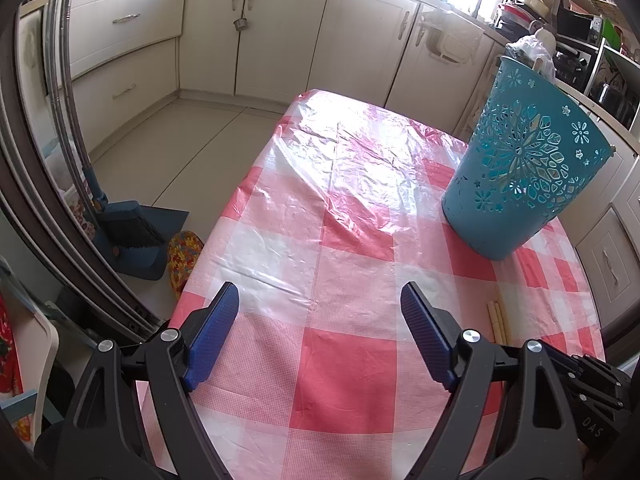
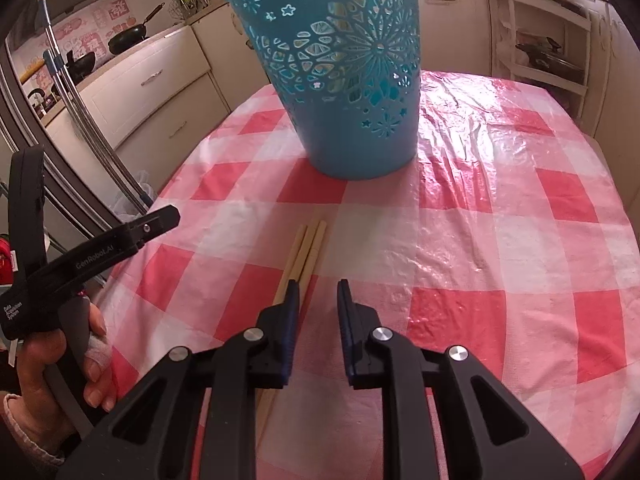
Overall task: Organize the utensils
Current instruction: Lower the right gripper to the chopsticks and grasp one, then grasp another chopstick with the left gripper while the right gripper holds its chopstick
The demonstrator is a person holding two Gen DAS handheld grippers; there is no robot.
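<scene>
Right wrist view: my counter (image 2: pixel 500 208), in a red-checked cloth, carries a teal basket (image 2: pixel 344 80) toward its far edge. Chopsticks (image 2: pixel 306 248) lie nearer, beside my right gripper (image 2: pixel 318 292), slightly parted. My left gripper (image 1: pixel 320 296) gapes wide, empty.

Chopsticks (image 2: pixel 306 248) before basket (image 2: pixel 344 80) (both on table (image 2: pixel 500 220)).

Both grippers are showing black plastic frames, silver pivot screws and ribbed blue pads (image 1: pixel 214 332). The left hand (image 2: pixel 52 376) is wearing a bandaged finger and pink cuff.
</scene>
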